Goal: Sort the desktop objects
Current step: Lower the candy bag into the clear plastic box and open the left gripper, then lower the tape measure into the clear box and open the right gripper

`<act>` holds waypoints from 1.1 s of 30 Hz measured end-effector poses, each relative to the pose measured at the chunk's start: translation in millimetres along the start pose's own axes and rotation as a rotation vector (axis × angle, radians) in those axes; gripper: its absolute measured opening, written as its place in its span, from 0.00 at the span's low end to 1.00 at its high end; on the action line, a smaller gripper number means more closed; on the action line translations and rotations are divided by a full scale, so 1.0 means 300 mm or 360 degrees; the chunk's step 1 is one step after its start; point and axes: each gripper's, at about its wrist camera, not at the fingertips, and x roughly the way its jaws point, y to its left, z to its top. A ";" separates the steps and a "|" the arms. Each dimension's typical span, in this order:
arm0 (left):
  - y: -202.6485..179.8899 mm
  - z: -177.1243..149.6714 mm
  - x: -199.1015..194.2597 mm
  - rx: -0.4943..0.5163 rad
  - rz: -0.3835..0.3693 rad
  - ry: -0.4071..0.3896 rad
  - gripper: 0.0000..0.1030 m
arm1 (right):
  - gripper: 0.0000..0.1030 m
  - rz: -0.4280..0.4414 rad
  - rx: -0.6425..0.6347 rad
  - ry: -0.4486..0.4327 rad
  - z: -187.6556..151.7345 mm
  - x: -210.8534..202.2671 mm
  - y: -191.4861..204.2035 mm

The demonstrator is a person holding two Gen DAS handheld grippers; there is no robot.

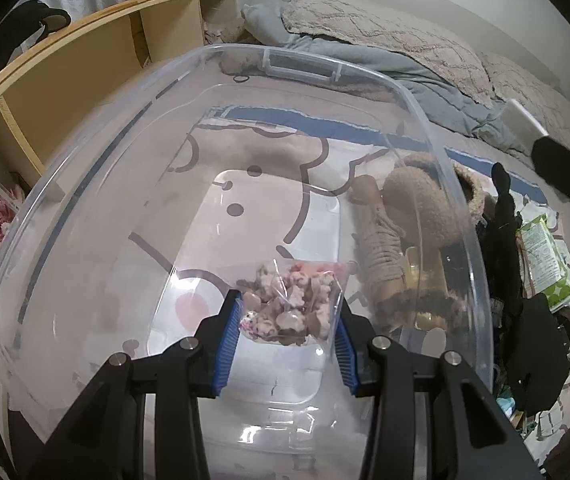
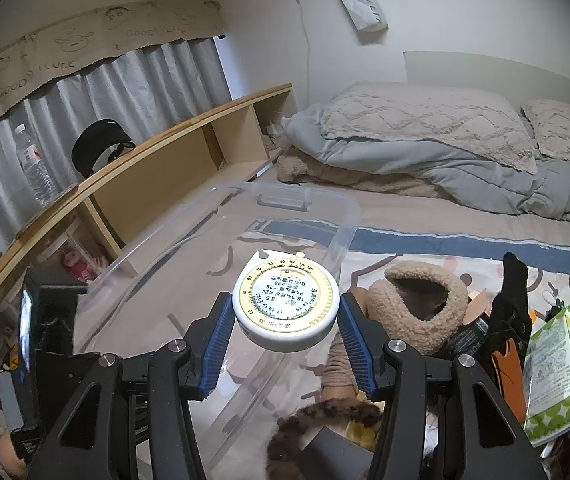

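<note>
Holding: left gripper (image 1: pixel 287 320) clenched on clear plastic bag of pink-grey trinkets (image 1: pixel 291 306), low inside clear plastic storage bin (image 1: pixel 461 216) | right gripper (image 2: pixel 285 322) grasps round white BMI tape measure (image 2: pixel 286 303) above bin rim | advice: release bag near floor, then bring tape over rim | unclear: trinkets' nature; fleece slipper (image 2: pixel 421 300) partly hidden.

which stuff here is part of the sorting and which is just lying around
In the job: left gripper holding bag of small pink pieces; right gripper holding round tape measure; clear plastic bin.

Lying about: fuzzy slipper, green wipes pack, water bottle.
</note>
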 end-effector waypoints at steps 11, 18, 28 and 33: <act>-0.019 -0.005 -0.030 0.0034 0.0009 -0.0056 0.63 | 0.52 -0.0006 0.0025 0.0001 0.002 0.003 -0.006; 0.004 -0.003 -0.070 -0.0024 0.0020 -0.0134 0.63 | 0.52 0.0015 0.0019 0.0013 -0.001 0.016 0.007; 0.111 0.002 -0.169 -0.0187 0.0101 -0.0353 0.63 | 0.52 0.0085 -0.0084 0.0091 -0.027 0.091 0.116; 0.157 -0.004 -0.202 -0.0240 0.0121 -0.0463 0.63 | 0.52 0.0114 -0.0141 0.0155 -0.050 0.145 0.166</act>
